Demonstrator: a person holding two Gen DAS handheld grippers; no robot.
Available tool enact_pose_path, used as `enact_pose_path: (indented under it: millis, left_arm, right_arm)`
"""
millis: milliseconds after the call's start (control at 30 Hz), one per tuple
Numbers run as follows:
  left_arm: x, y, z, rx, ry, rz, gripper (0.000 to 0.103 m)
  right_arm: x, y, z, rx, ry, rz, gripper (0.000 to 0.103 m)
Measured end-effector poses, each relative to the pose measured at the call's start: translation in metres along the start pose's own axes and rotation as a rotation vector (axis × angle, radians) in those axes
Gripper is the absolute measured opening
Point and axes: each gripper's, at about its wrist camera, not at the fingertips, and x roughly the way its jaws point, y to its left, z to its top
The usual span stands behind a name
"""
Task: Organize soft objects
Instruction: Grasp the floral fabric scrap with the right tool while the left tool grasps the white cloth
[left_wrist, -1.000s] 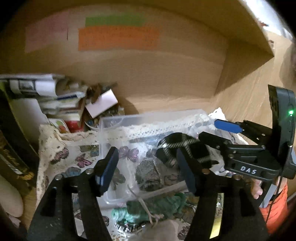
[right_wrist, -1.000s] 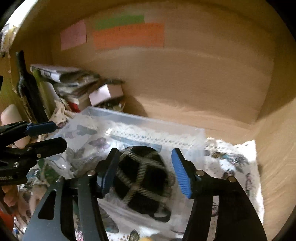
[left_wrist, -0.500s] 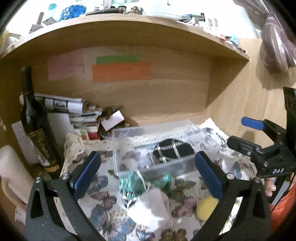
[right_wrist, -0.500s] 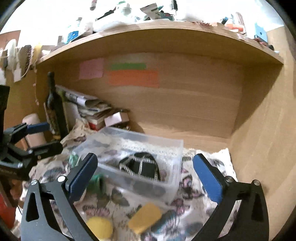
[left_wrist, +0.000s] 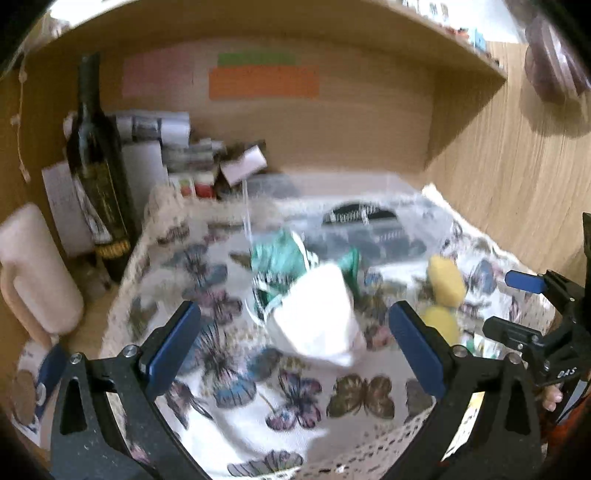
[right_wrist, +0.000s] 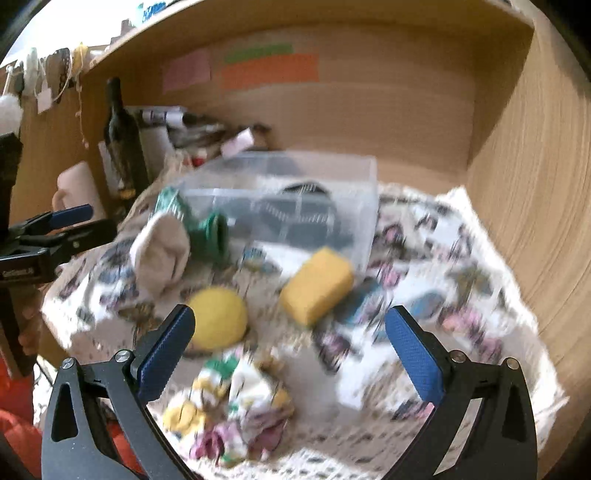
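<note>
A clear plastic box (right_wrist: 332, 177) stands on a butterfly-print cloth (right_wrist: 443, 266) and holds a black plaid soft item (right_wrist: 303, 214), also in the left wrist view (left_wrist: 360, 214). In front lie a white sock (left_wrist: 317, 321), a green knit item (left_wrist: 280, 254), a yellow block sponge (right_wrist: 317, 284), a yellow ball (right_wrist: 218, 317) and a crumpled patterned cloth (right_wrist: 240, 410). My left gripper (left_wrist: 295, 350) is open and empty, above the white sock. My right gripper (right_wrist: 288, 354) is open and empty, near the ball and sponge.
A dark bottle (left_wrist: 98, 173) and stacked papers (left_wrist: 173, 147) stand at the back left. A beige jug (left_wrist: 33, 277) sits at the left. Wooden shelf walls (right_wrist: 535, 184) close the back and right. Both views are motion-blurred.
Both grippers have opened wide and pulled back from the box. The black plaid item, earlier between the right fingers, now lies in the box. More of the cloth and loose items shows.
</note>
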Motion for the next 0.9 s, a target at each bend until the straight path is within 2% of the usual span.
enact_pose_path:
  millis: [67,167,233,300,400,433,533,600,667,767,900]
  left_arm:
    - [0.01,-0.001,-0.009,-0.003,0.047,-0.016,0.103]
    - [0.019,-0.002,-0.017,-0.014,0.073,-0.023,0.103]
    - [0.022,-0.002,-0.02,-0.02,0.08,-0.035,0.103]
    - [0.025,-0.002,-0.021,-0.033,0.079,-0.048,0.103]
    - [0.027,-0.002,-0.019,-0.039,0.071,-0.051,0.099]
    - [0.028,-0.002,-0.017,-0.041,0.072,-0.054,0.093]
    - [0.034,-0.001,-0.012,-0.043,0.082,-0.073,0.076]
    - [0.041,-0.001,-0.01,-0.044,0.097,-0.083,0.061]
    - [0.047,-0.001,-0.01,-0.046,0.124,-0.109,0.042]
    - [0.046,-0.002,-0.013,-0.04,0.127,-0.126,0.031]
    - [0.036,-0.002,-0.012,-0.038,0.113,-0.13,0.025]
  right_arm:
    - [0.006,0.004,-0.01,-0.009,0.031,0.015,0.1]
    - [0.014,0.012,-0.022,-0.031,0.081,0.03,0.079]
    - [0.019,0.014,-0.026,-0.044,0.105,0.051,0.055]
    - [0.019,0.017,-0.029,-0.065,0.097,0.04,0.05]
    - [0.016,0.014,-0.027,-0.06,0.092,0.05,0.026]
    - [0.014,0.011,-0.027,-0.053,0.089,0.047,0.023]
    - [0.012,0.006,-0.024,-0.035,0.072,0.024,0.019]
    - [0.008,0.0,-0.022,-0.016,0.052,0.005,0.019]
    - [0.005,-0.005,-0.019,0.007,0.032,-0.006,0.019]
    - [-0.001,-0.013,-0.014,0.037,-0.001,-0.028,0.018]
    - [-0.012,-0.023,-0.001,0.074,-0.067,-0.053,0.018]
